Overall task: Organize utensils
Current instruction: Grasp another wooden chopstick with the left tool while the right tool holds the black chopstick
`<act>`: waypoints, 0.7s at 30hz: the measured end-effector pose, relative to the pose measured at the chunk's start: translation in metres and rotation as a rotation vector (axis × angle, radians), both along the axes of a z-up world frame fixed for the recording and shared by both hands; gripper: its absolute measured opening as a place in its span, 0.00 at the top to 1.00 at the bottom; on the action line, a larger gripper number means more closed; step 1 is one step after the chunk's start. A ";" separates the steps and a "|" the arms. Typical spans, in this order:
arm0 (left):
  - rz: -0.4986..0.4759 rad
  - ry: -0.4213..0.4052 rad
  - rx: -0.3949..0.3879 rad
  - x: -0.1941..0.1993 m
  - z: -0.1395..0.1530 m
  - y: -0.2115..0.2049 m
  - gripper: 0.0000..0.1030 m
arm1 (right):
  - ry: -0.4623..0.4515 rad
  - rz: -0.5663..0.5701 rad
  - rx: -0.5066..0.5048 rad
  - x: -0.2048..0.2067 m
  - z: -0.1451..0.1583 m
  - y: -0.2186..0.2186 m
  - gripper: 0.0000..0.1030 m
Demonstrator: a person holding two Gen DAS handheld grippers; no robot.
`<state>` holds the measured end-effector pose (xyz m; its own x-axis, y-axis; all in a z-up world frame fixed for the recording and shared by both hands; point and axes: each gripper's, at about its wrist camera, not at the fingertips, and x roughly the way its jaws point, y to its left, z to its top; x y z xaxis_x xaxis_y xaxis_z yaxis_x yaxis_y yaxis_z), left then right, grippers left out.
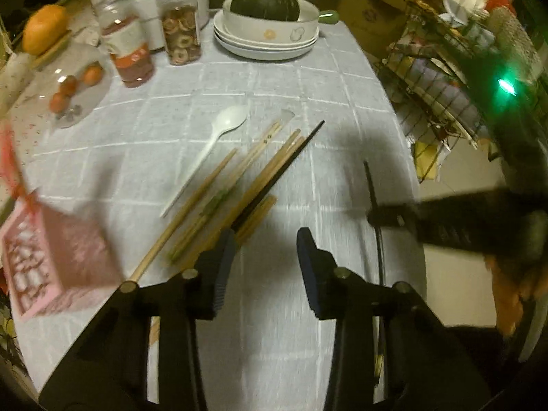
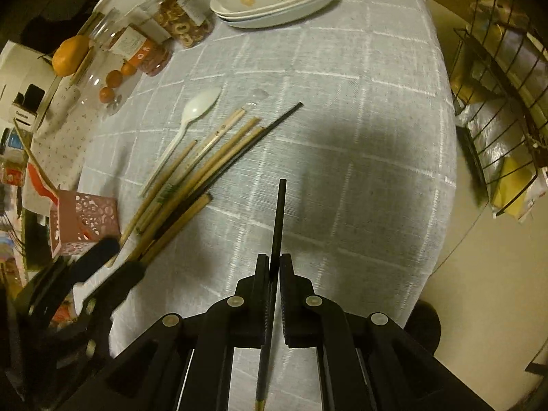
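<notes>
Between the closed jaws of the right gripper [image 2: 275, 267] — one thin black chopstick [image 2: 279, 219], pointing forward. Left of it, bundled wooden chopsticks [image 1: 239, 185] by the left gripper [image 1: 265, 270] — jaws apart, empty; pink perforated holder [image 2: 82, 221] leftmost on the counter [image 2: 342, 137].

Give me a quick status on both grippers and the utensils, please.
Right gripper shut on a black chopstick, lifted off the cloth. Left gripper open, empty, beside the chopstick pile. Pink holder left of the pile. Nothing blocking.
</notes>
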<state>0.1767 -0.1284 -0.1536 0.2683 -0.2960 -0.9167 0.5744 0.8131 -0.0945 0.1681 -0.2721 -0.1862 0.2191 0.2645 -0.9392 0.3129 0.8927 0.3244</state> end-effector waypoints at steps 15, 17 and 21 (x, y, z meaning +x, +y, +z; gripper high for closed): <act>0.071 0.108 -0.009 0.053 -0.045 -0.035 0.70 | 0.004 0.023 0.023 0.002 -0.006 -0.011 0.94; 0.074 0.116 -0.027 0.054 -0.046 -0.035 0.80 | 0.007 0.021 0.022 0.002 -0.007 -0.013 0.94; 0.106 0.139 -0.072 0.052 -0.044 -0.027 0.92 | 0.010 0.013 0.021 0.001 -0.009 -0.015 0.94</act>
